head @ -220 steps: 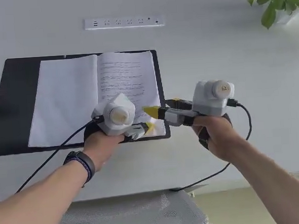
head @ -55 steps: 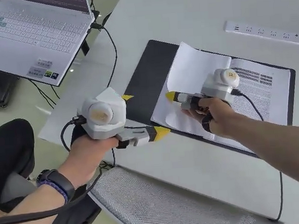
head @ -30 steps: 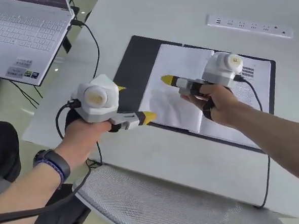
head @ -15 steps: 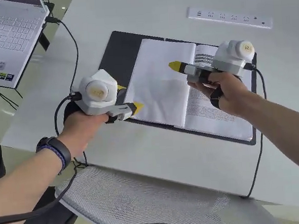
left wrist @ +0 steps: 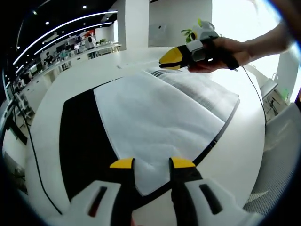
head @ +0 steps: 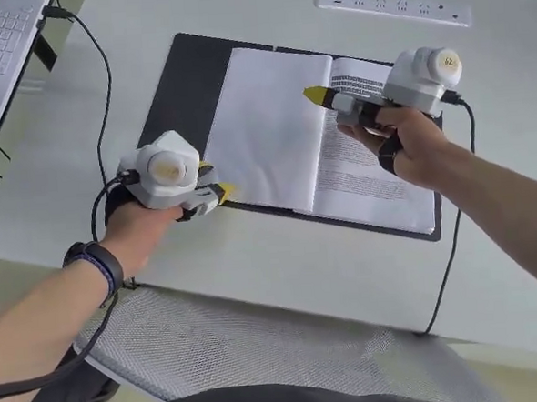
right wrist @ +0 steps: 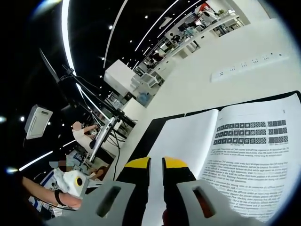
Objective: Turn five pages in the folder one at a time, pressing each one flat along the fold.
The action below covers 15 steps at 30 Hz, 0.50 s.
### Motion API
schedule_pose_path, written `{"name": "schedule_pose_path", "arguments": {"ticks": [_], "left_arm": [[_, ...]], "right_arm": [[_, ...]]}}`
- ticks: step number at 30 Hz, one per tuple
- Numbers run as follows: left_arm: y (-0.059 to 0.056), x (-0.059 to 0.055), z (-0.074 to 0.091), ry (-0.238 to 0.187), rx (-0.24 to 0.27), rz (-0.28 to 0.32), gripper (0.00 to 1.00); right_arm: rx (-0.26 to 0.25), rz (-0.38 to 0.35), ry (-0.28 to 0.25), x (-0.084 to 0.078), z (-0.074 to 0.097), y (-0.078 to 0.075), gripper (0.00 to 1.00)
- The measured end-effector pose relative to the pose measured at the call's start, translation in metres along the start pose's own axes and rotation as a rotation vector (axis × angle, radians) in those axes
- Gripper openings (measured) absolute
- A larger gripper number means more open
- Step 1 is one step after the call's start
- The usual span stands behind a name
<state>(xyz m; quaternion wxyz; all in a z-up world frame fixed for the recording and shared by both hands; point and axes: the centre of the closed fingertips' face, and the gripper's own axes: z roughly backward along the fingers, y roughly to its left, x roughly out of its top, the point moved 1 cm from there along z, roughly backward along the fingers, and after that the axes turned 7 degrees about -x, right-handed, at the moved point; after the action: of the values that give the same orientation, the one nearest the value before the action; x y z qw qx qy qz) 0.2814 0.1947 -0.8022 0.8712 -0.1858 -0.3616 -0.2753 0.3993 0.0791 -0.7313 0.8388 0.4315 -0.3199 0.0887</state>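
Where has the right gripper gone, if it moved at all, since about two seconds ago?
Yes. Against the black folder, the right gripper went from over the blank left page to the fold, nearer the far edge.

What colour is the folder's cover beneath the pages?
Black. The folder cover shows best in the head view, left of the blank page.

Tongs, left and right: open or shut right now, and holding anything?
Left tongs: open, empty, at the blank page's near corner.
Right tongs: shut, empty, over the open folder.
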Motion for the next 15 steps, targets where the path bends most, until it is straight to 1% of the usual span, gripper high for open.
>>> {"name": "schedule_pose_path", "arguments": {"ticks": [3, 8, 11, 12, 15], "left_arm": [[0.001, 0.001, 0.000, -0.006, 0.001, -0.002, 0.28], [0.001, 0.001, -0.001, -0.003, 0.002, -0.006, 0.27], [0.000, 0.002, 0.002, -0.003, 0.002, -0.005, 0.27], [-0.001, 0.003, 0.002, -0.003, 0.001, -0.004, 0.27], [-0.001, 0.003, 0.003, 0.000, 0.001, -0.003, 0.27]], "right_arm": [[0.001, 0.004, 0.007, 0.000, -0.003, -0.007, 0.08], [0.001, 0.001, 0.004, 0.005, -0.009, -0.018, 0.08], [0.001, -0.008, -0.006, 0.007, -0.008, -0.020, 0.07], [-0.001, -0.012, -0.006, 0.010, -0.013, -0.031, 0.07], [-0.009, -0.023, -0.005, 0.009, -0.018, -0.040, 0.09]]}}
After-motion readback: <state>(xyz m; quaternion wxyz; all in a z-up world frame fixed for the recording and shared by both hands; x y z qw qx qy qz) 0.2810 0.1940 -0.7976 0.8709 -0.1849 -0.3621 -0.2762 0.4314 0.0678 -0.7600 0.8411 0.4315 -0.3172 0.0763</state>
